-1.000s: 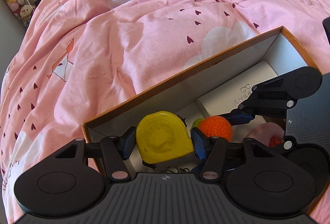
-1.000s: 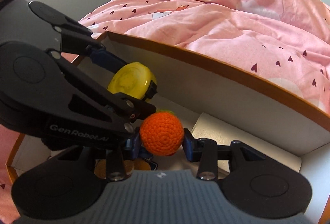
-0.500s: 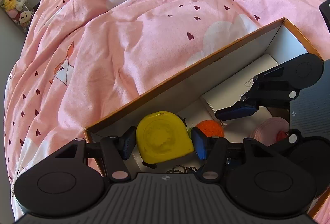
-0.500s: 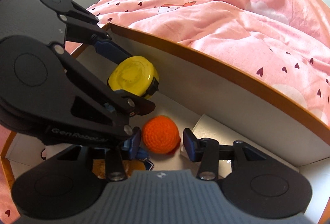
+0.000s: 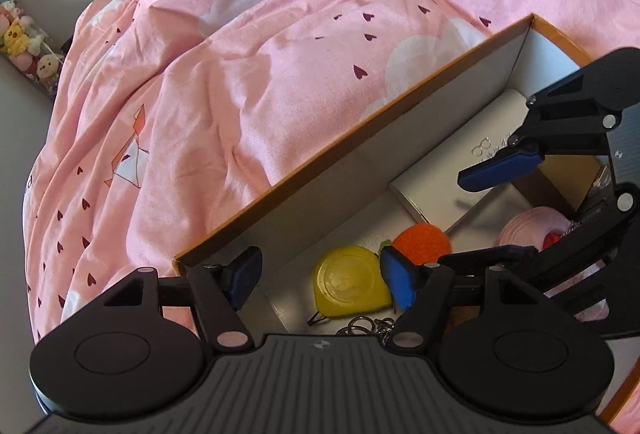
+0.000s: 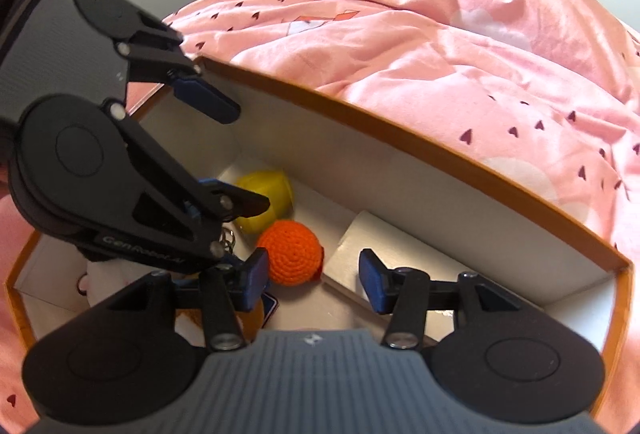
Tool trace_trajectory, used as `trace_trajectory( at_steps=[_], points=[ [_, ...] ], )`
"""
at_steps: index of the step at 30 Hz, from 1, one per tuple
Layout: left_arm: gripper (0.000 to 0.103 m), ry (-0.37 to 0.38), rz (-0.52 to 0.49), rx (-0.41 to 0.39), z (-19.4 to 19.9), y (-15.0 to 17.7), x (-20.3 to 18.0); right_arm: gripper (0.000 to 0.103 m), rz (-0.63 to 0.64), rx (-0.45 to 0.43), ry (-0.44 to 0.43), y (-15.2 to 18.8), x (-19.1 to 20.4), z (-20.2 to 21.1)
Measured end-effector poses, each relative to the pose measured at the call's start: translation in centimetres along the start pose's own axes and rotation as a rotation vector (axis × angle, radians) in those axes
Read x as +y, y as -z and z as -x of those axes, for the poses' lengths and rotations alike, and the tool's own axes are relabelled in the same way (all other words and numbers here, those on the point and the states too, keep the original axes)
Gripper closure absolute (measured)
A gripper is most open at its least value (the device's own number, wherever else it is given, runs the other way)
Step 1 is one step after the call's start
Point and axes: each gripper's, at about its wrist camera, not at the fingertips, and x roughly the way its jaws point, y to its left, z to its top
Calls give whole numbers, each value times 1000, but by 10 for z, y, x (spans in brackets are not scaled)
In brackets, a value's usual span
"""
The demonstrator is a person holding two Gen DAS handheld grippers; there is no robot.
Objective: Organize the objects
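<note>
The orange-rimmed box [image 5: 360, 122] lies on a bed with a pink duvet [image 5: 240, 74], and both tools hang above its white floor. The left hand-held gripper [image 5: 320, 274] has its jaws opening wide; the yellow tape measure [image 5: 348, 284] lies on the box floor between them, unpressed. The right hand-held gripper [image 6: 312, 280] is also opening, with nothing gripped. The orange crocheted ball [image 6: 292, 252] rests on the box floor just beside the tape measure, against a white case [image 5: 452, 170]. A key ring [image 5: 366, 324] lies nearby.
</note>
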Motion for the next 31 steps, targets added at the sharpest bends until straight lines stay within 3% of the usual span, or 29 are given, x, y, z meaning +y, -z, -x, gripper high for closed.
trace_trajectory(
  at_steps=[3, 9, 14, 21, 31],
  points=[
    [24, -5, 27, -42, 16, 4, 1, 51, -38, -26, 4, 1, -1, 13],
    [24, -94, 101, -125, 64, 24, -17, 45, -111, -46, 88, 18, 14, 48],
    [23, -86, 186, -186, 100, 48, -36, 41, -204, -70, 141, 43, 27, 82],
    [23, -70, 283, -172, 114, 86, -66, 37, -280, -126, 243, 83, 52, 115],
    [23, -43, 376, -161, 117, 123, -82, 36, -349, -130, 292, 116, 62, 132]
  ],
)
